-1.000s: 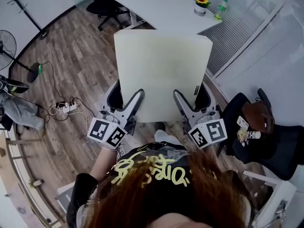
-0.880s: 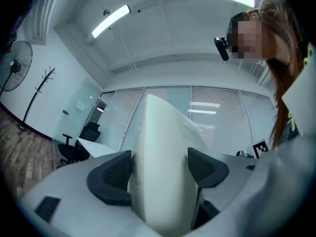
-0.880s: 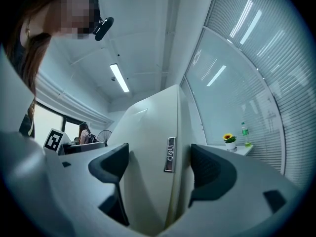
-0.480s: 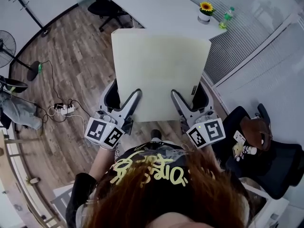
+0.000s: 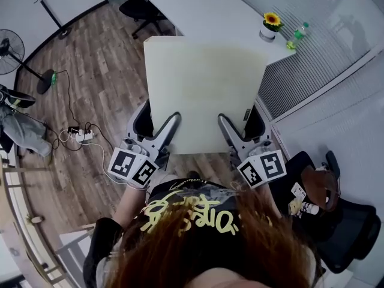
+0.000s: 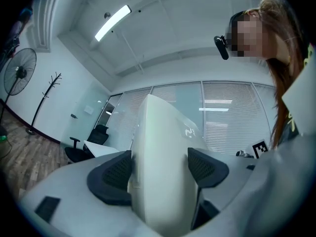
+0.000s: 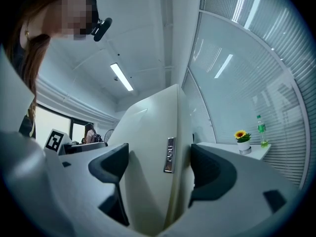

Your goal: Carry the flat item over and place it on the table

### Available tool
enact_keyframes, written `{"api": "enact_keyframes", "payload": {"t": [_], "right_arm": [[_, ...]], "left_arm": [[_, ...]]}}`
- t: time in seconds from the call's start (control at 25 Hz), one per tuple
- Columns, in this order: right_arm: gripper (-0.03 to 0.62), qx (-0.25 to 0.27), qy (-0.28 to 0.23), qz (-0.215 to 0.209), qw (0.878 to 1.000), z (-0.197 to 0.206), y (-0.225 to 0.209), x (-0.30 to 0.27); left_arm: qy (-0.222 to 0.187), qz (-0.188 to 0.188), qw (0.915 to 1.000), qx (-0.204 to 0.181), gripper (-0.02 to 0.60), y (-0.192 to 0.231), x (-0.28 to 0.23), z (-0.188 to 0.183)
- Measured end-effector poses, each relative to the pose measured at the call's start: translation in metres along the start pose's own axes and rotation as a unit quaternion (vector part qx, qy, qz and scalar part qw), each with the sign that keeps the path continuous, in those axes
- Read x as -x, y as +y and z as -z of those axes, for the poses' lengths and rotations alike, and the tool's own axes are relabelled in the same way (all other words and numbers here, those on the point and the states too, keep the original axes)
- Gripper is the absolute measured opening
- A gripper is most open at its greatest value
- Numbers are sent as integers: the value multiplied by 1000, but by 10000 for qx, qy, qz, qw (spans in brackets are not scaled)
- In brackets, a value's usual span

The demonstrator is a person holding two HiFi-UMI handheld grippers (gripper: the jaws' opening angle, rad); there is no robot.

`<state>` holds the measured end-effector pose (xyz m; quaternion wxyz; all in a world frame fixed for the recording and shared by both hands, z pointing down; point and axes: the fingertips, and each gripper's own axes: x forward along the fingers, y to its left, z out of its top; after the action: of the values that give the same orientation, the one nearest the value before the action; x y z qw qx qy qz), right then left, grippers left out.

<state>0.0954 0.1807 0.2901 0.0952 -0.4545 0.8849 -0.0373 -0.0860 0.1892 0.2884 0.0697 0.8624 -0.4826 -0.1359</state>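
Observation:
A flat pale cream panel (image 5: pixel 204 92) is held level above the wooden floor in the head view. My left gripper (image 5: pixel 157 123) is shut on its near left edge and my right gripper (image 5: pixel 241 122) is shut on its near right edge. In the left gripper view the panel (image 6: pixel 160 157) stands edge-on between the dark pads (image 6: pixel 114 173). The right gripper view shows the panel (image 7: pixel 150 157) with a small metal label, clamped between the pads (image 7: pixel 210 169). The white table (image 5: pixel 210 8) lies just beyond the panel's far edge.
A potted yellow flower (image 5: pixel 270 24) and a green bottle (image 5: pixel 297 36) stand on the table's right end. A black office chair (image 5: pixel 137 3) sits at its left side. A fan (image 5: pixel 13 47) and a power strip (image 5: pixel 81 135) are on the floor at left; a black chair with bags (image 5: pixel 327 206) is at right.
The table, flower and bottle have shifted right and a little closer in the head view as the person walks forward. Both grippers keep the same hold on the panel.

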Motion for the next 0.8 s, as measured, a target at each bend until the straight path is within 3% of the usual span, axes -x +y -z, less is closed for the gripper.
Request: {"api": "enact_keyframes", "payload": {"t": [0.8], "right_arm": [[374,-89,-3,-54,9999,1,-14,-14]], "left_arm": [[30,-53,9999,-103,354,7,-17,-1]]}}
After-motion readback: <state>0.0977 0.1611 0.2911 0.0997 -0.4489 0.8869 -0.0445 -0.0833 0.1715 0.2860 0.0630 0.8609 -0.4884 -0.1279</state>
